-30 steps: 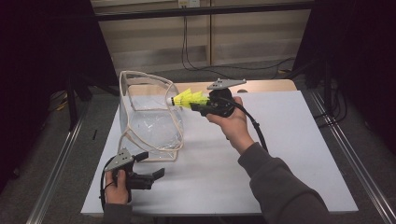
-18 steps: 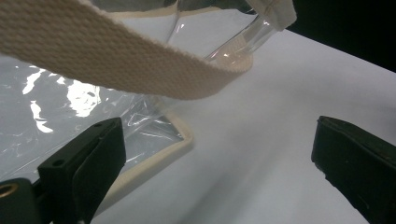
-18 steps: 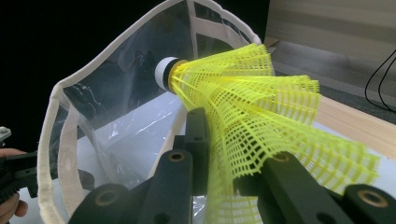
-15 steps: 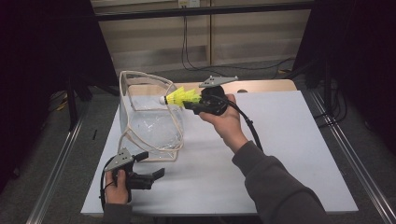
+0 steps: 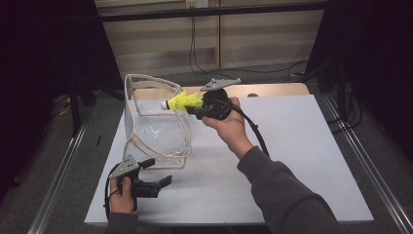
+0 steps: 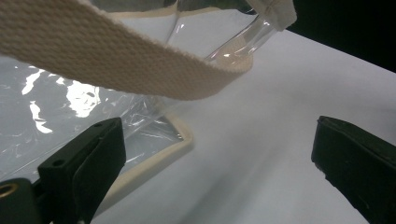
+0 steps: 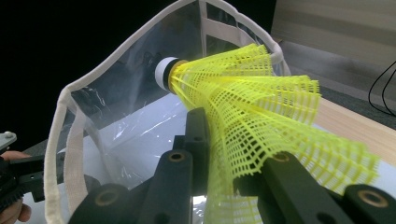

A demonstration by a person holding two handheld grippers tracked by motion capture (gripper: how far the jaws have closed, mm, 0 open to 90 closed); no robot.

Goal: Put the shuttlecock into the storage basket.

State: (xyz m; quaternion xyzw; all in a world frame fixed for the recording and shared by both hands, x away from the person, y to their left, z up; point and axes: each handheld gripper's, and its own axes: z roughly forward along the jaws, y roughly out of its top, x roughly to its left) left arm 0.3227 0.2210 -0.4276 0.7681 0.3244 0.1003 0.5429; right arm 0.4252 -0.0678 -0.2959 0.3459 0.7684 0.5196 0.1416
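Observation:
A clear plastic bag (image 5: 156,131) with cream fabric trim stands open on the white table (image 5: 302,146). My right gripper (image 5: 196,108) is shut on the skirt of a yellow mesh shuttlecock (image 5: 184,101) and holds it level at the bag's right rim. Its white cork points left over the opening. In the right gripper view the shuttlecock (image 7: 243,102) sits between the jaws of the right gripper (image 7: 233,140), with the bag (image 7: 93,107) behind it. My left gripper (image 5: 158,171) rests open and empty at the bag's front left corner. In the left gripper view its jaws (image 6: 219,140) stand wide, facing the bag (image 6: 56,102) and its strap (image 6: 93,60).
A wooden board (image 5: 272,90) lies behind the table's far edge. Black cables (image 5: 204,63) run across the floor beyond. Metal rails (image 5: 363,165) flank the table on both sides. The table's right half is bare white surface.
My right gripper has carried the shuttlecock a little left and up, bringing its cork further over the bag's mouth. The left gripper has stayed in place.

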